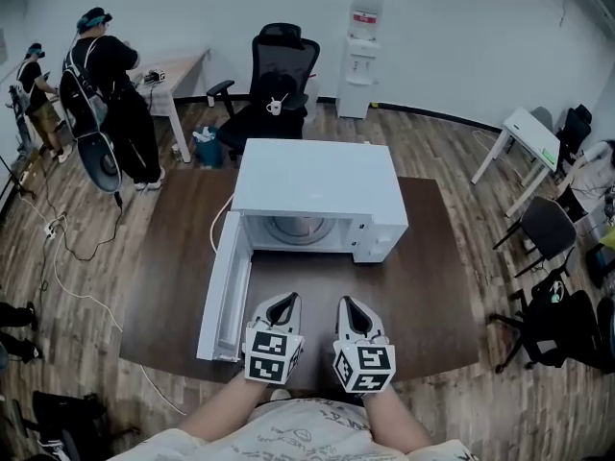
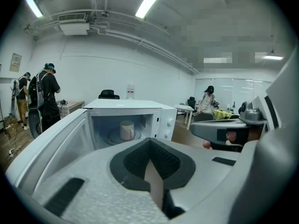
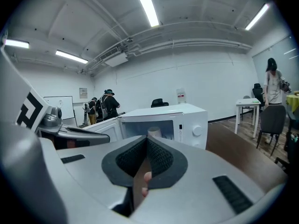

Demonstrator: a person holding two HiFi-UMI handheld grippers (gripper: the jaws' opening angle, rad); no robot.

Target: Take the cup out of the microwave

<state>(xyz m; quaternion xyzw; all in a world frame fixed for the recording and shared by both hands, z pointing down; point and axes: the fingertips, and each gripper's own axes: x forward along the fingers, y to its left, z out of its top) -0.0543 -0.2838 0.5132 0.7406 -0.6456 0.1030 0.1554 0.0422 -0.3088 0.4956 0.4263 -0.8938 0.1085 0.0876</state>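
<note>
While two people [image 1: 106, 94] stand at the upper left of the head view, the microwave [image 1: 317, 195] sits mid-frame on a table [image 1: 437, 286], its door [image 1: 223, 301] swung open to the left. The cup [image 2: 127, 129], seemingly white, stands inside. At bottom centre, left gripper [image 1: 284, 299] and right gripper [image 1: 347, 302] are side by side before the opening, jaws closed together on nothing.

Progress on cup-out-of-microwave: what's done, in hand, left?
Done: the microwave door stands open. In hand: nothing. The left gripper and right gripper are side by side over the table in front of the opening, jaws together, empty. Left: the cup sits upright inside, so the reach, grip and lift-out are all to do.
</note>
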